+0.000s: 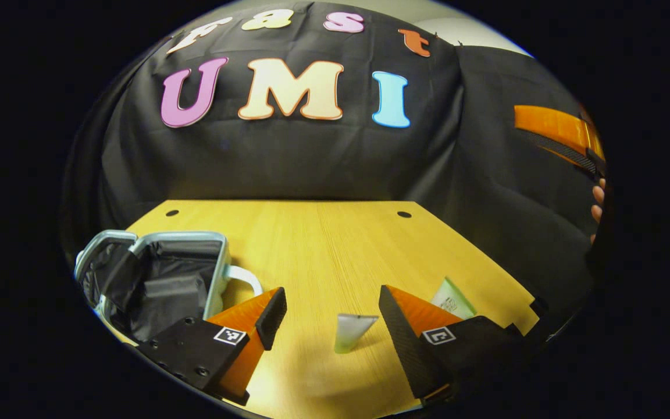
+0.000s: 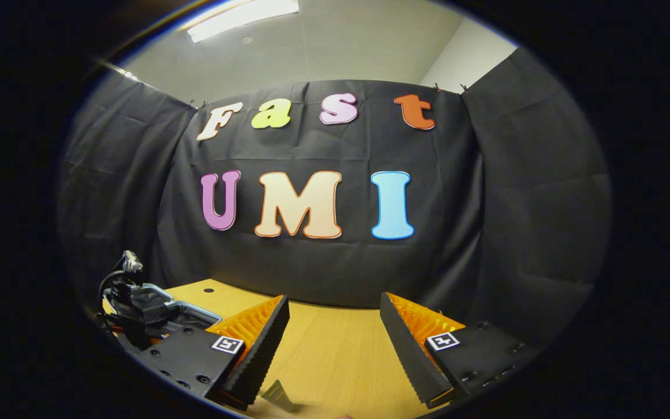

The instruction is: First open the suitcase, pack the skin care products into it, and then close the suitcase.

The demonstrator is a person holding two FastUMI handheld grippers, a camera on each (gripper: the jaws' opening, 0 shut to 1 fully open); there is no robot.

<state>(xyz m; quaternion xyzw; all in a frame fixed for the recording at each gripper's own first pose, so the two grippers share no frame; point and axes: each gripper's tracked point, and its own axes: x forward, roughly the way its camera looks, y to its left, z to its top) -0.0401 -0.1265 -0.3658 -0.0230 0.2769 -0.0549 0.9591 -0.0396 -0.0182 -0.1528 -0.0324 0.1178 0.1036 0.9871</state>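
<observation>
In the left gripper view the left tongs (image 1: 330, 319) stand wide apart above the worktop (image 1: 323, 244), with nothing held between them. A small pale tube (image 1: 351, 331) stands on the wood in the gap between the two fingers, touching neither. A second, light green tube (image 1: 452, 298) lies just behind the finger on the right side of that view, partly hidden by it. On the left side of the same view sits the suitcase (image 1: 154, 279), open, its dark lining showing inside a pale shell, with a pale handle arching from the wall nearest the tongs.

In the right gripper view the right tongs (image 2: 335, 343) are likewise spread wide and hold nothing, raised higher over the worktop. At the bottom edge of that view, near the finger on the left side, a small pale corner (image 2: 278, 395) pokes up; what it belongs to I cannot tell. The open suitcase sits far off at the left of that view.

The worktop is light yellow wood with straight grain and two small dark round holes near its back edge. Black cloth (image 1: 312, 157) hangs behind and to both sides. Above it are a pale ceiling (image 2: 335, 46) and a strip light (image 2: 242, 14).
</observation>
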